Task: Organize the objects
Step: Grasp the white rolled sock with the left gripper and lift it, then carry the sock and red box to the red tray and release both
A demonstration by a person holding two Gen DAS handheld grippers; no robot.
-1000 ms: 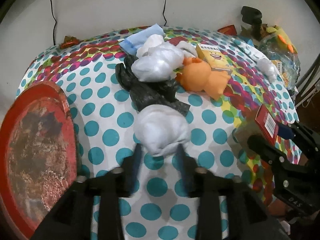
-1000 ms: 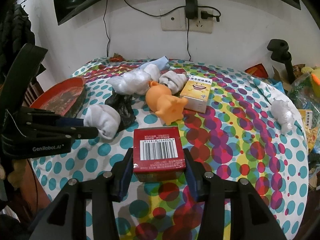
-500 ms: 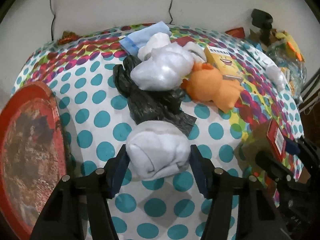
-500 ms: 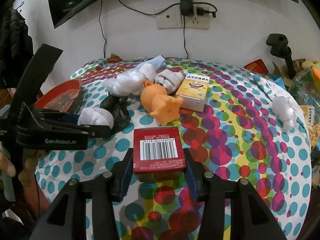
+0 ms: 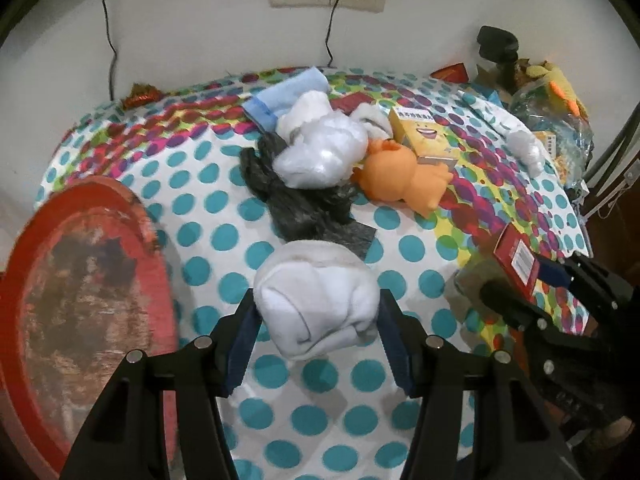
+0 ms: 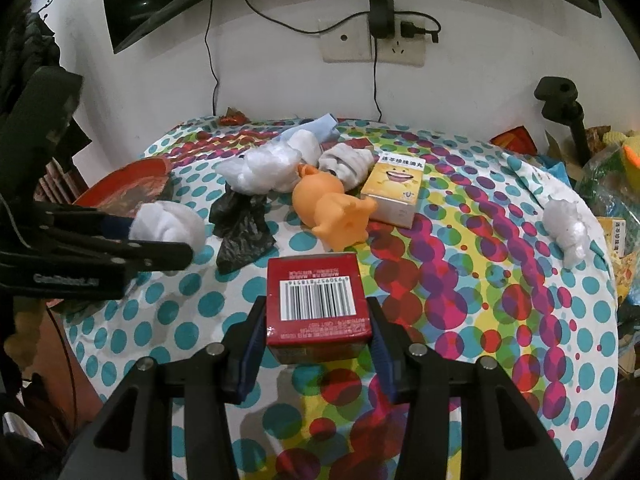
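Table [image 6: 500,320]: round top under a cloth of teal, magenta and red dots, pushed against a white wall.

Red tray [image 5: 80,320]: large, round, worn and blotched in the middle, at the table's left edge.

Left gripper [image 5: 316,320]: black, blue-padded fingers pressed against both sides of the white bundle, clamped on it just beside the tray. From the right wrist view the bundle appears slightly raised; whether it touches the cloth cannot be told.

Right gripper [image 6: 318,320]: fingers clenched on the red box, held above the near part of the table.

White bundle [image 5: 316,300]: soft rolled cloth, sock-like, creased, off-white.

Red box [image 6: 316,300]: small carton, white barcode label facing up, small print beneath it.

Orange toy [image 6: 328,212]: rubbery animal figure lying on its side mid-table, touching the yellow carton.

Black bag [image 6: 240,228]: crumpled plastic, between bundle and toy.

White plastic bag [image 5: 320,156]: crumpled, resting on the black bag's far end.

Yellow carton [image 6: 396,188]: smiling-face print, lying flat.
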